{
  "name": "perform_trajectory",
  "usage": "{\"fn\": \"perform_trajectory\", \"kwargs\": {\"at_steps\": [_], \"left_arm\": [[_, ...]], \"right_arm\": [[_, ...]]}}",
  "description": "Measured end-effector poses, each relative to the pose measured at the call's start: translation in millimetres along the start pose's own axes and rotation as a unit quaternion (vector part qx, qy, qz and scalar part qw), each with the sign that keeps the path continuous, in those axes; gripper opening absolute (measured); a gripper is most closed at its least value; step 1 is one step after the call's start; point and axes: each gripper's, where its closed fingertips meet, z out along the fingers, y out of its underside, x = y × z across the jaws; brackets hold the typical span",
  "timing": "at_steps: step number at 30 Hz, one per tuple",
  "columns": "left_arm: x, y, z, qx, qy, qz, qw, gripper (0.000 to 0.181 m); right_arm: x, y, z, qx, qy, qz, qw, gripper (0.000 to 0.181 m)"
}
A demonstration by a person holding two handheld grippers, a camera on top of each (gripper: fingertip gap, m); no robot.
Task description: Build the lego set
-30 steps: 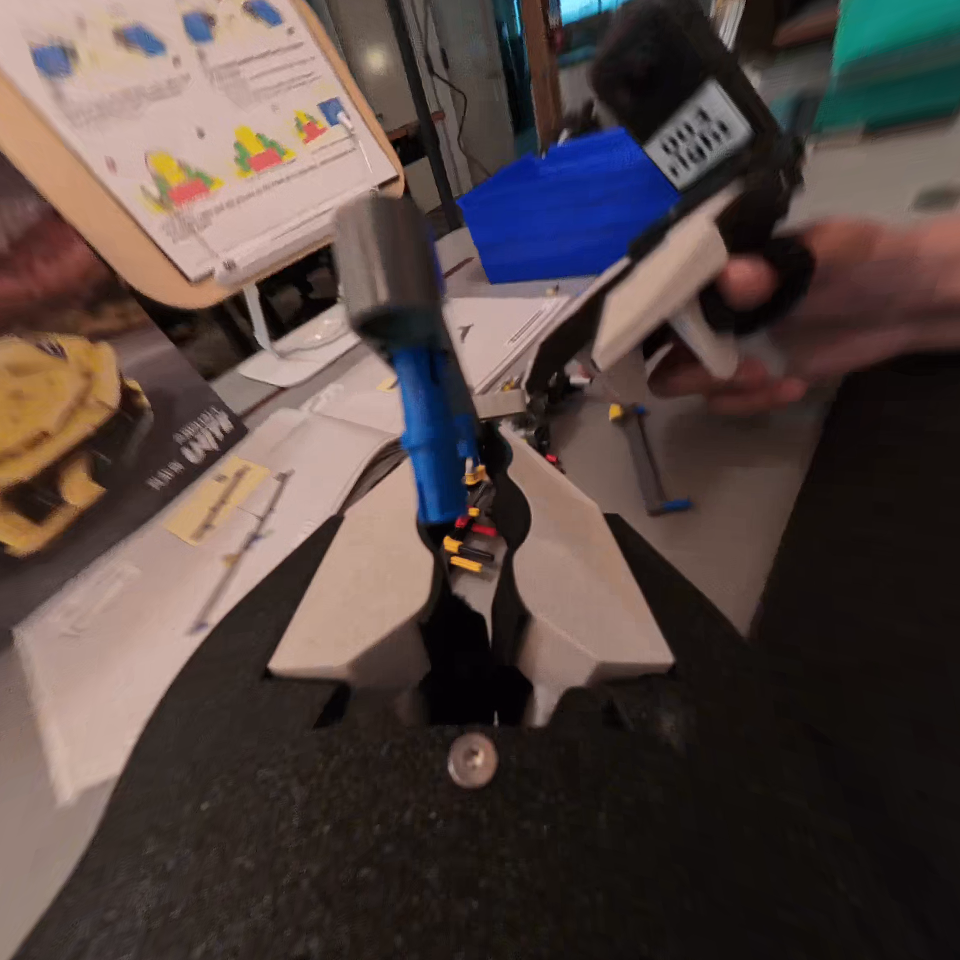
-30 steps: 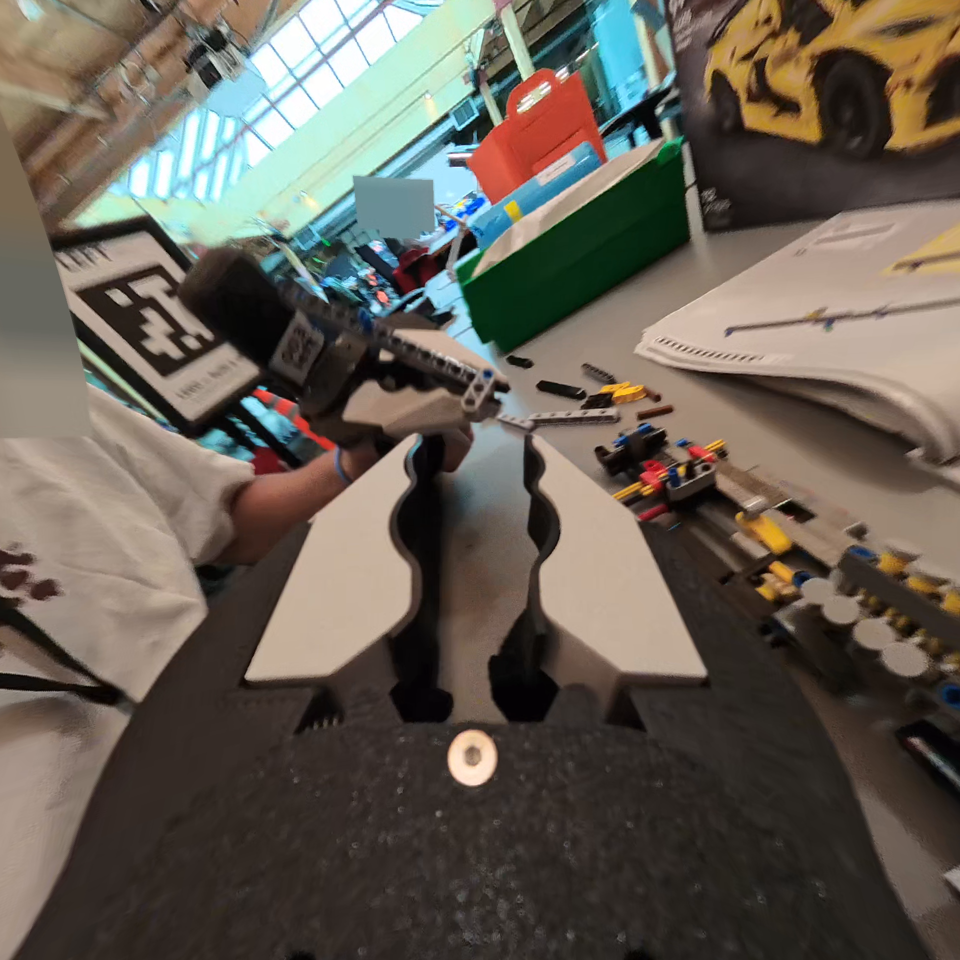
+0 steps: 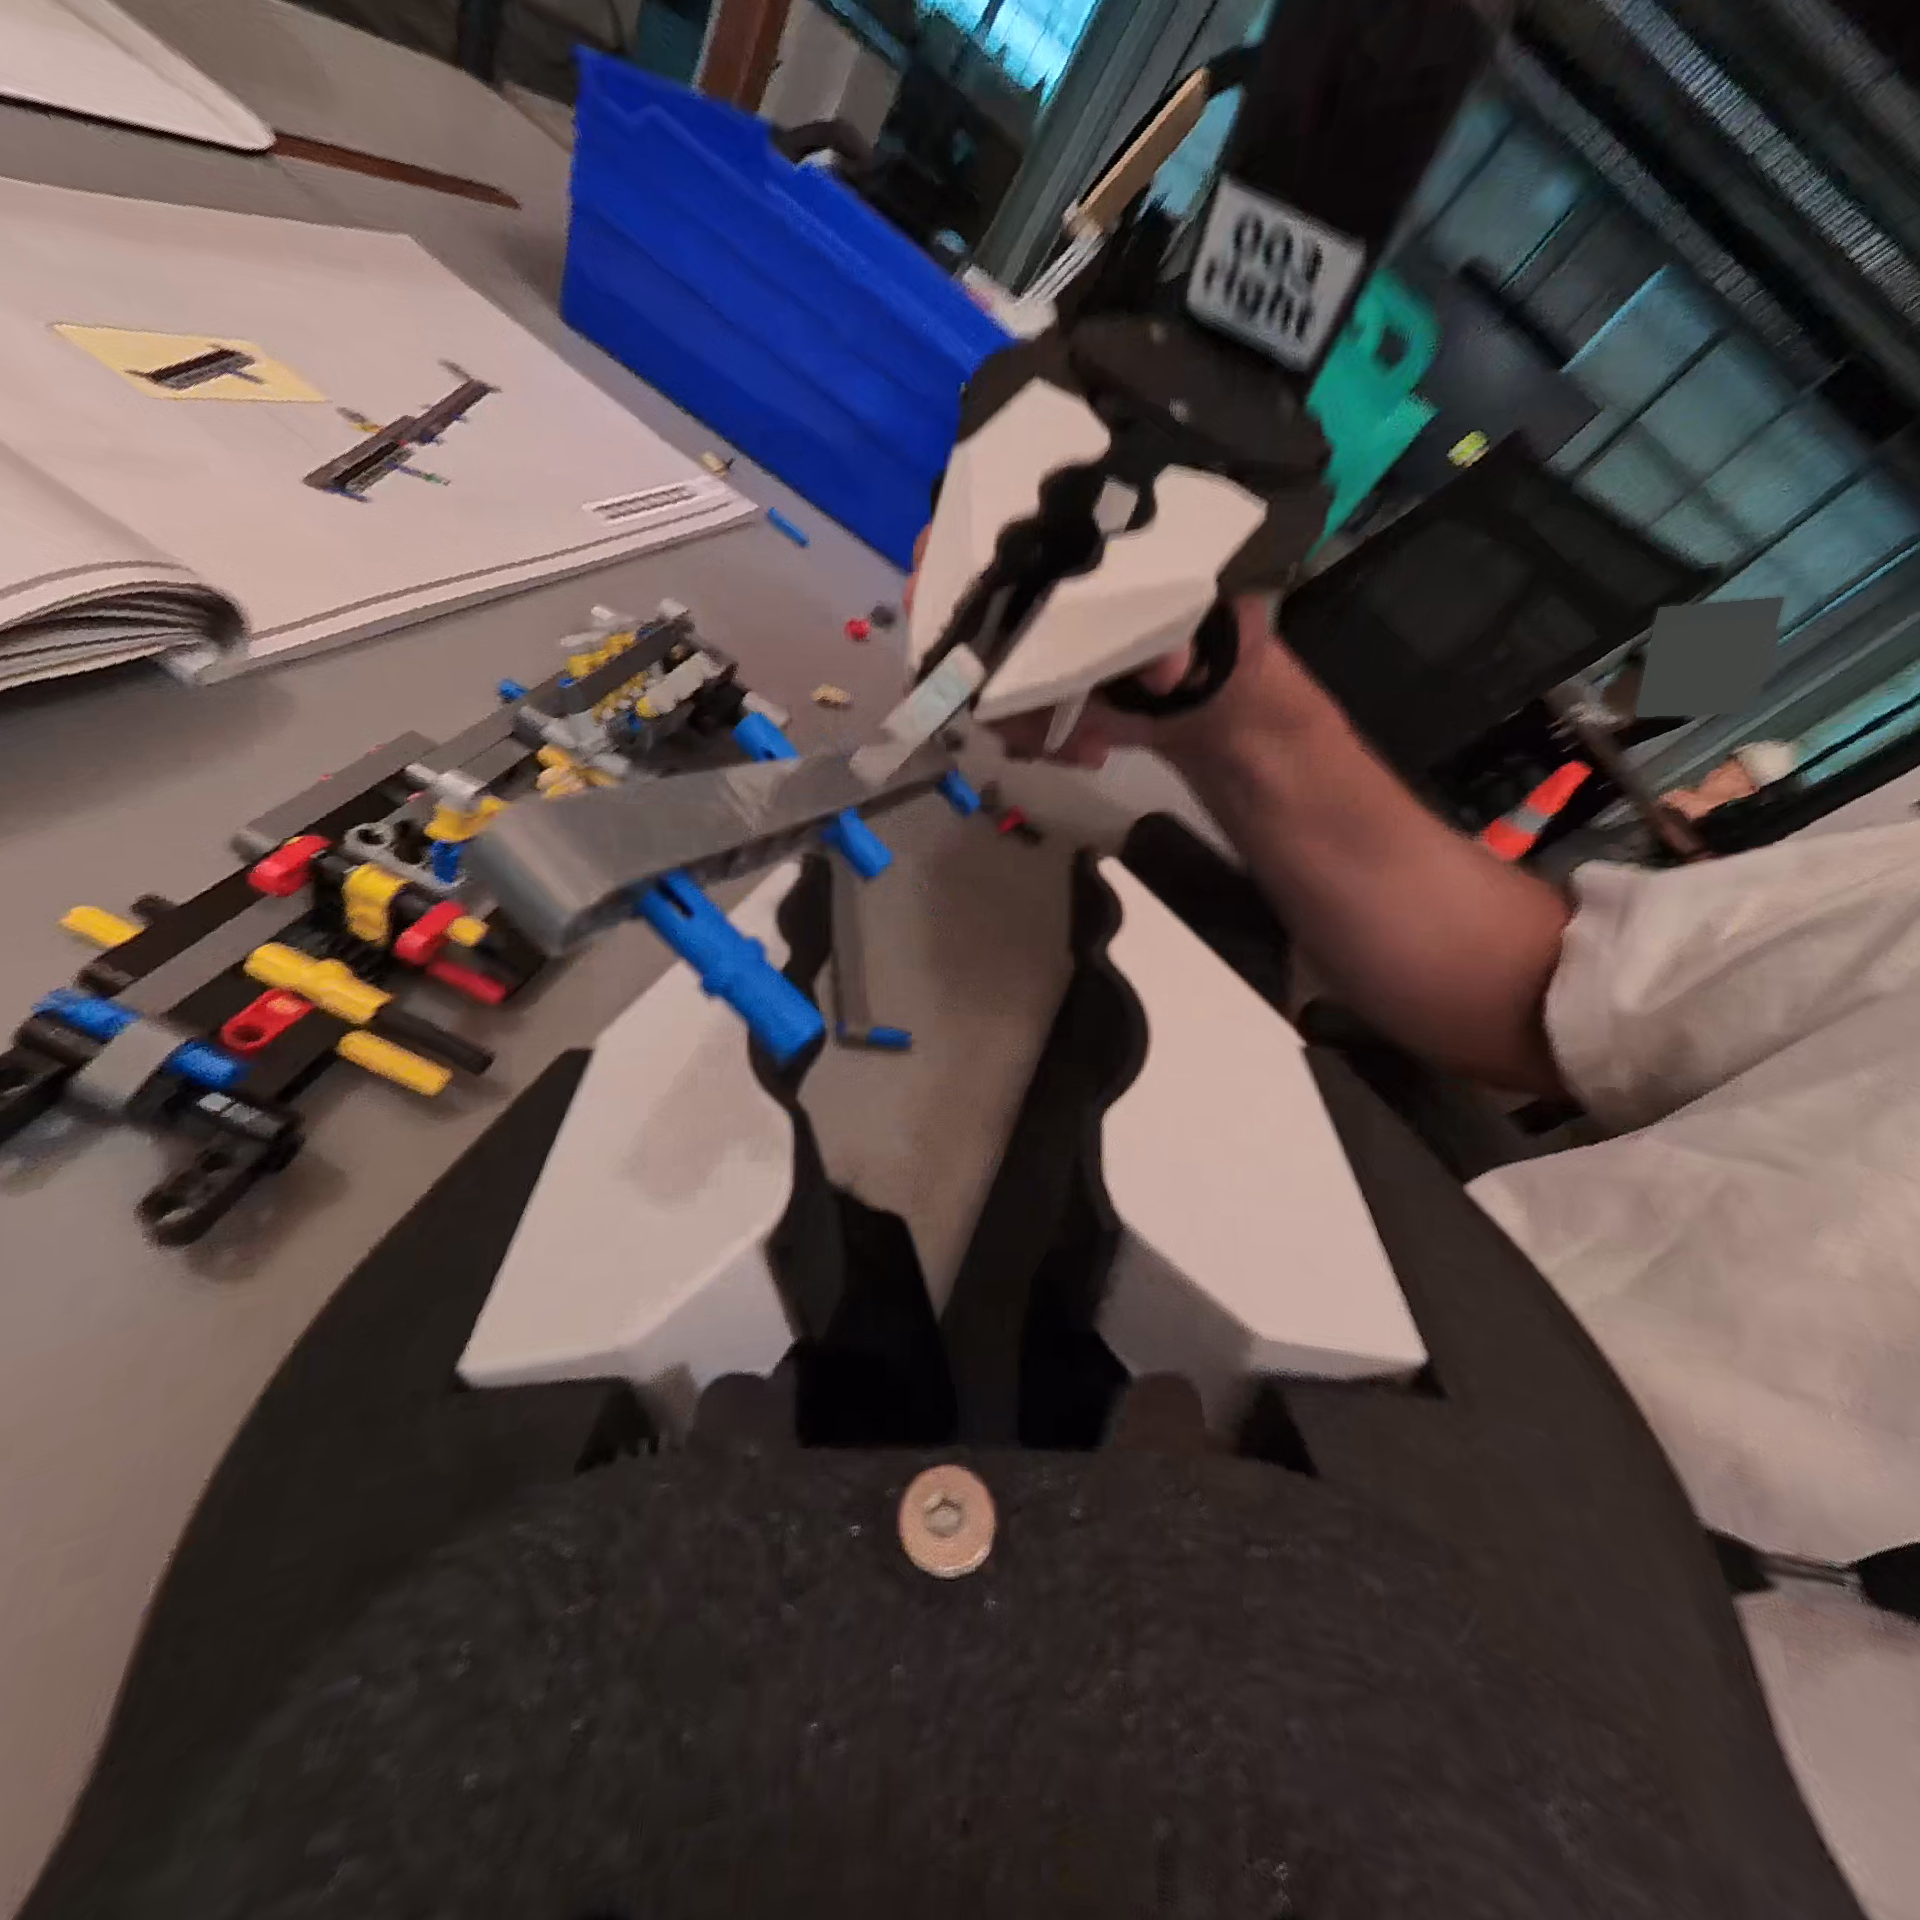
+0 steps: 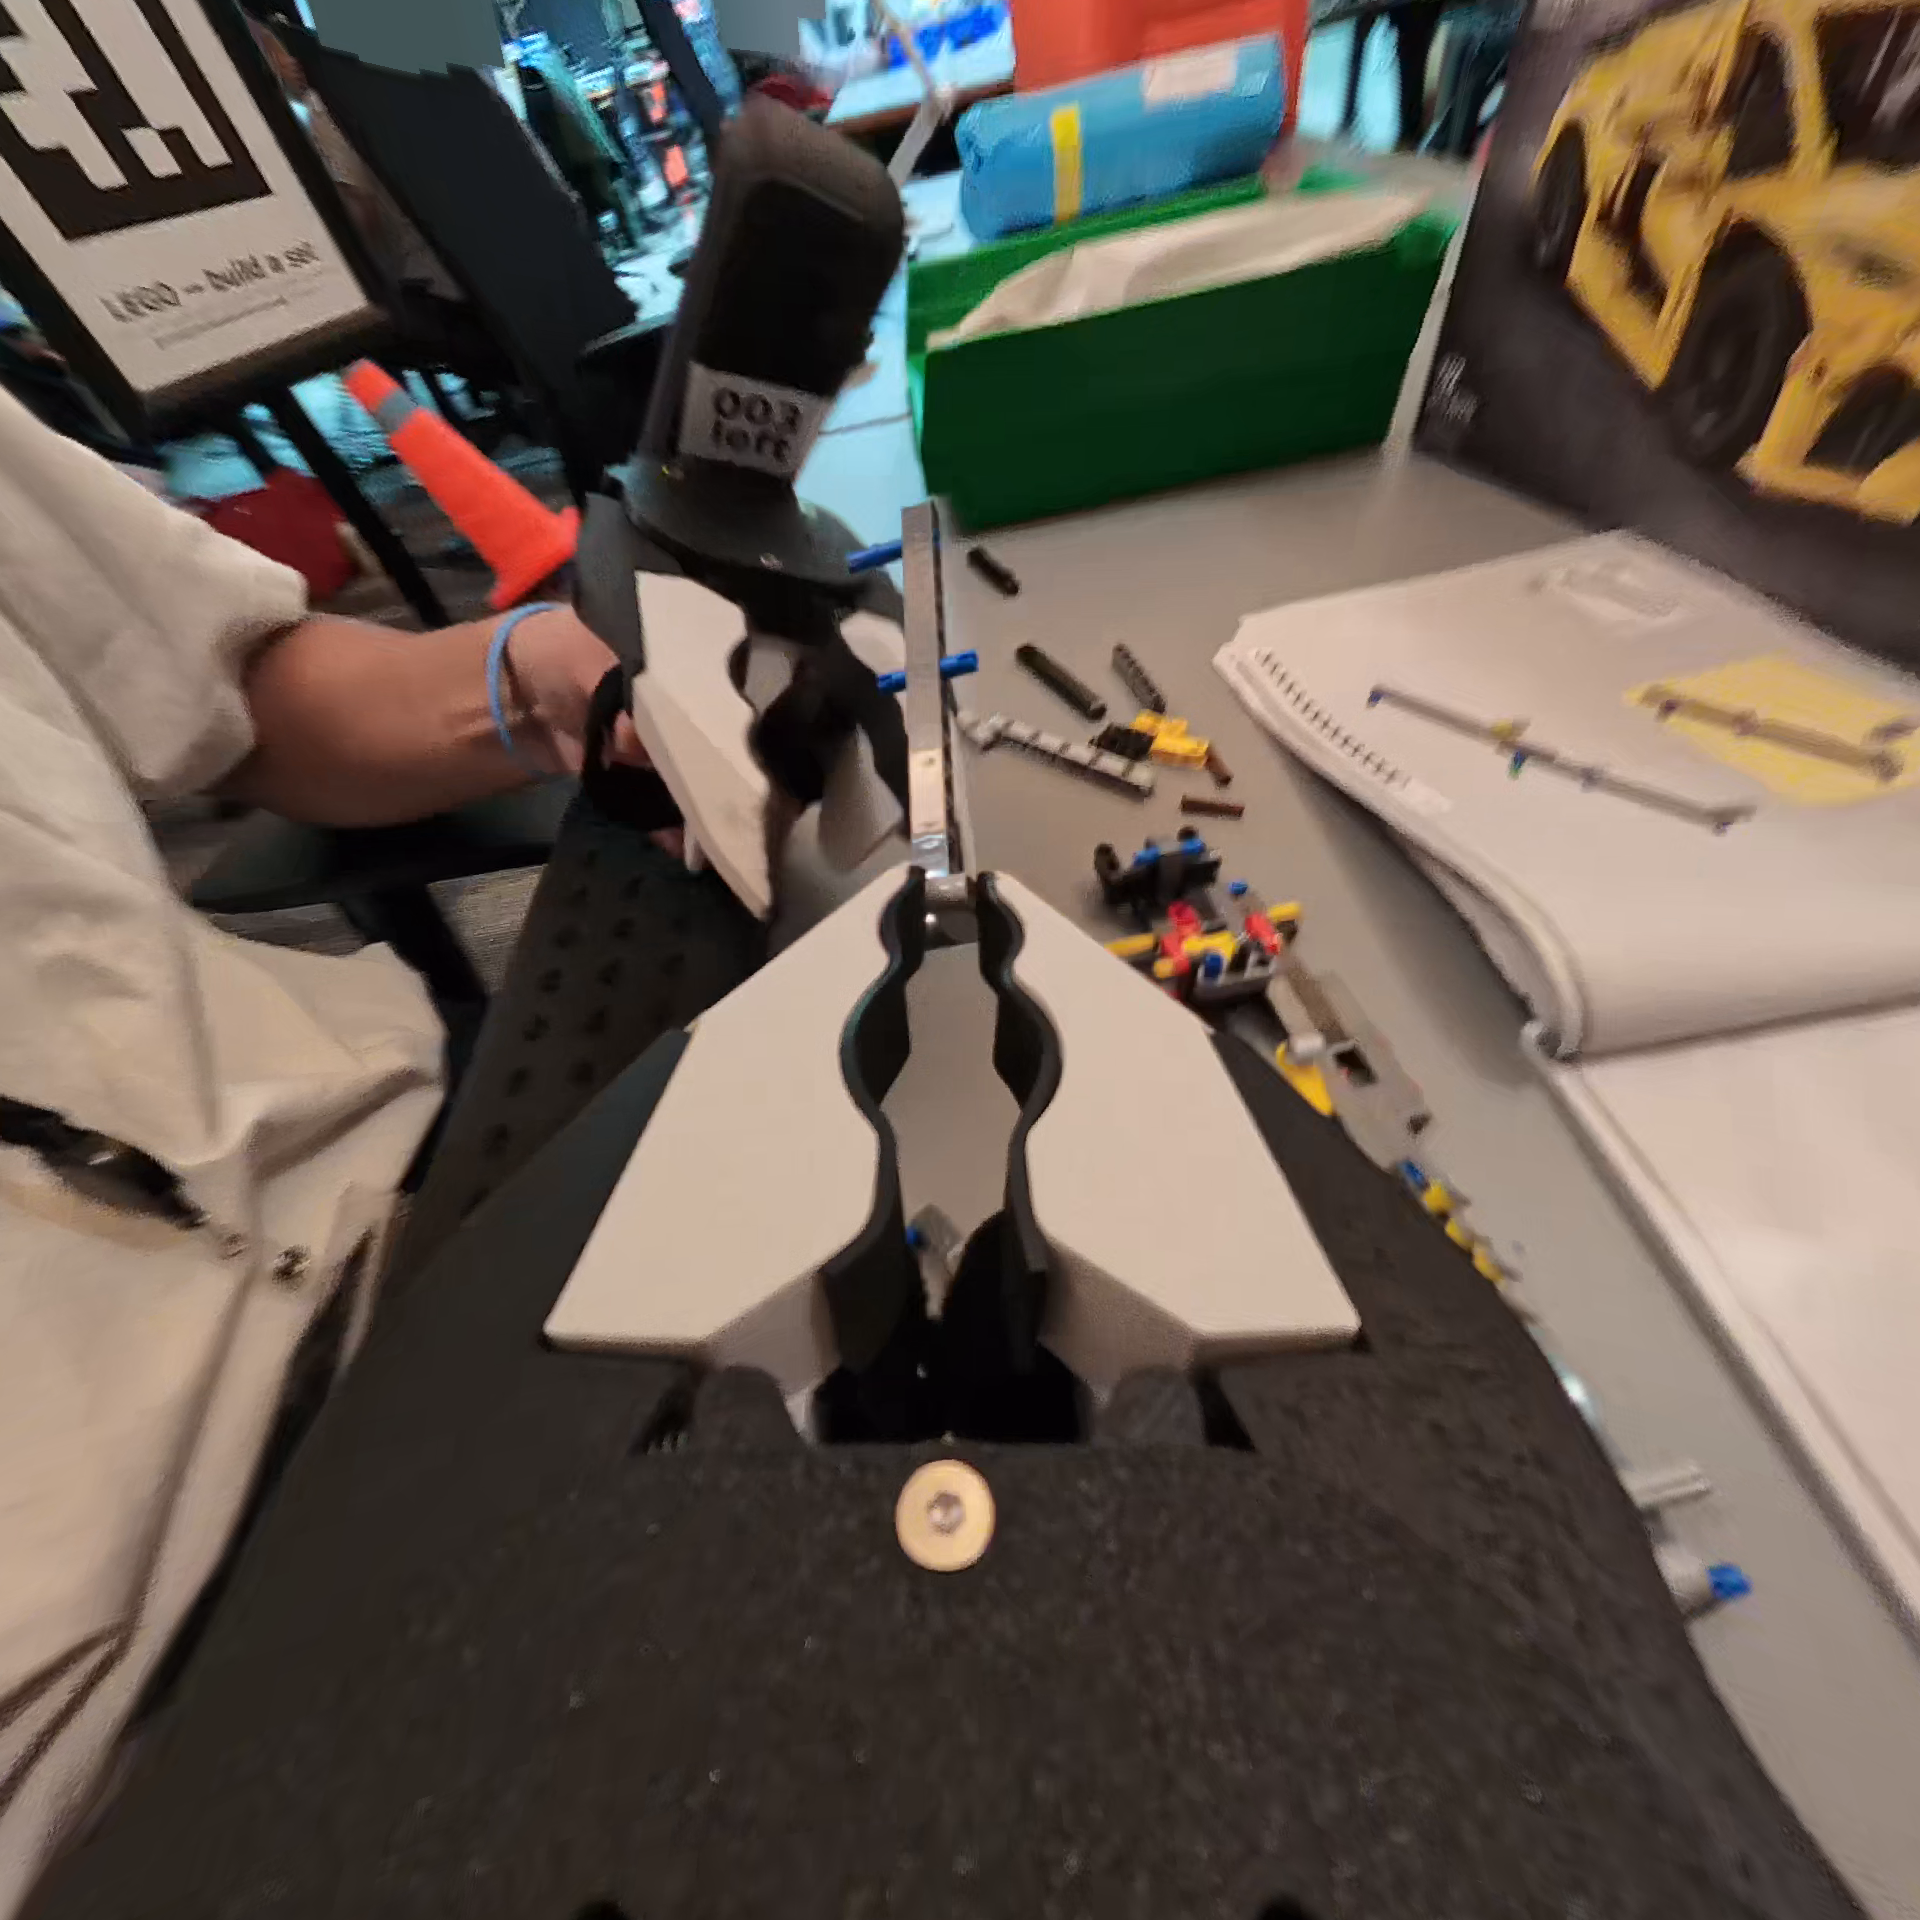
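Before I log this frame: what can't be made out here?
1. Left wrist view: beam is motion-blurred; its holes can't be counted.
2. Left wrist view: whether the blue pin touches the left gripper is unclear.
3. Right wrist view: the right gripper hides the beam's near end.
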Motion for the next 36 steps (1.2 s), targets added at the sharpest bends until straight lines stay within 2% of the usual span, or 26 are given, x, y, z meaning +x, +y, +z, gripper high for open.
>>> {"fn": "perform_trajectory", "kwargs": {"at_steps": [3,7,12,17,18,20,24,26,28,30,34,36], "left_arm": [[-13.9,11.5,-16.5,-0.034,-0.062,0.044,0.997,0.052],[-39.2,21.6,-45.9,-0.069,-0.142,0.096,0.983,0.052],[-55.1,22.9,-63.1,-0.087,-0.163,0.111,0.976,0.048],[-62.1,7.4,-62.0,-0.065,-0.152,0.137,0.977,0.038],[-63.1,4.3,-60.2,-0.069,-0.143,0.140,0.977,0.033],[-73.4,-12.3,-57.0,-0.065,-0.147,0.144,0.976,0.034],[-125.5,-88.3,-58.0,-0.014,-0.219,0.144,0.965,0.038],[-152.1,-120.3,-64.8,-0.009,-0.258,0.132,0.957,0.042],[-164.2,-145.7,-71.0,0.031,-0.255,0.117,0.959,0.041],[-173.9,-154.5,-75.7,0.063,-0.237,0.089,0.965,0.040],[-196.5,-137.6,-84.3,0.084,-0.238,0.056,0.966,0.036],[-198.7,-135.3,-90.3,0.094,-0.249,0.059,0.962,0.035]], "right_arm": [[7.0,20.3,-8.9,-0.062,-0.071,0.075,0.993,0.008],[19.3,53.1,-9.8,-0.167,-0.102,0.090,0.977,0.008],[23.9,80.8,-3.6,-0.280,-0.127,0.080,0.948,0.008],[30.0,105.2,-4.5,-0.370,-0.132,0.039,0.919,0.008],[29.8,104.5,-3.3,-0.367,-0.137,0.036,0.919,0.008],[31.9,103.8,-2.8,-0.366,-0.135,0.031,0.920,0.008],[27.8,85.8,-15.4,-0.353,-0.130,0.068,0.924,0.010],[25.4,57.5,-20.7,-0.301,-0.105,0.068,0.945,0.009],[38.4,33.9,-25.2,-0.241,-0.029,0.042,0.969,0.009],[39.0,29.3,-25.7,-0.205,-0.010,0.042,0.978,0.009],[42.7,72.4,-20.5,-0.261,-0.021,0.077,0.962,0.008],[45.7,82.4,-16.6,-0.264,-0.024,0.089,0.960,0.008]]}}
